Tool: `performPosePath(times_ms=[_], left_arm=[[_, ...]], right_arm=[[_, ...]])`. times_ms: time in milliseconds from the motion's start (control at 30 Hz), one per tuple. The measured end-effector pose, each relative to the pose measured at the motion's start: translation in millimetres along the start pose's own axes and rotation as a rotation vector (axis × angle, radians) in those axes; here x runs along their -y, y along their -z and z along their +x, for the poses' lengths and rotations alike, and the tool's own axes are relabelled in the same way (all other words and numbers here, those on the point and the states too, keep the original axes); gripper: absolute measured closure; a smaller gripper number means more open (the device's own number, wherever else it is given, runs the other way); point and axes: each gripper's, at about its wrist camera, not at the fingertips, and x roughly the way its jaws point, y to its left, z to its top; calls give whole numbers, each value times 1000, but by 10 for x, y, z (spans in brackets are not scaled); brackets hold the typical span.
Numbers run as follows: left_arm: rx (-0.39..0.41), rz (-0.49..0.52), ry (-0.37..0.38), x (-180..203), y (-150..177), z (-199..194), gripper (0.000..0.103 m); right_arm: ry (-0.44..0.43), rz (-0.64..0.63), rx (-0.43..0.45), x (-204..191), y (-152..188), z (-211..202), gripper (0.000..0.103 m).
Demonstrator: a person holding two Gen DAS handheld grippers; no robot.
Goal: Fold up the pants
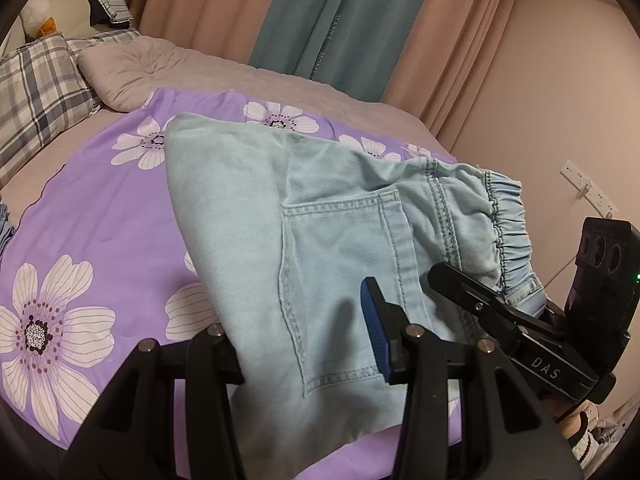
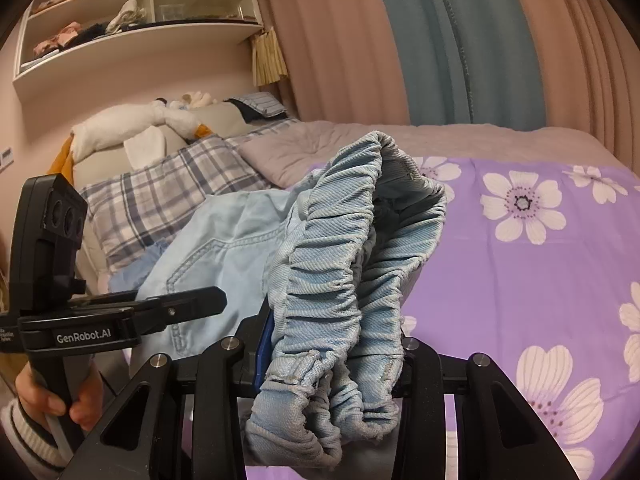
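Light blue denim pants (image 1: 320,216) lie folded over on the purple flowered sheet (image 1: 100,208), back pocket up, elastic waistband at the right. My left gripper (image 1: 304,344) has the fabric draped between its jaws near the pocket; its blue pad (image 1: 374,332) shows, the other finger is hidden under the cloth. My right gripper (image 2: 332,360) is shut on the bunched elastic waistband (image 2: 344,280), lifted above the sheet (image 2: 520,280). The right gripper also shows in the left wrist view (image 1: 504,320), and the left gripper in the right wrist view (image 2: 180,304).
A plaid pillow (image 1: 36,92) and a grey pillow (image 1: 128,72) lie at the head of the bed, with a plush duck (image 1: 40,12). Curtains (image 1: 340,20) hang behind. A wall shelf (image 2: 132,12) holds clothes. A wall socket (image 1: 588,188) is at right.
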Motion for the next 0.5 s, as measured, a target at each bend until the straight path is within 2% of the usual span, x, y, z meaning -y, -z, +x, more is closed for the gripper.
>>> performPosePath(times_ms=[500], left_arm=[[-28, -16, -22, -20, -5, 88, 59]], right_arm=[[-8, 16, -28, -24, -19, 184, 63]])
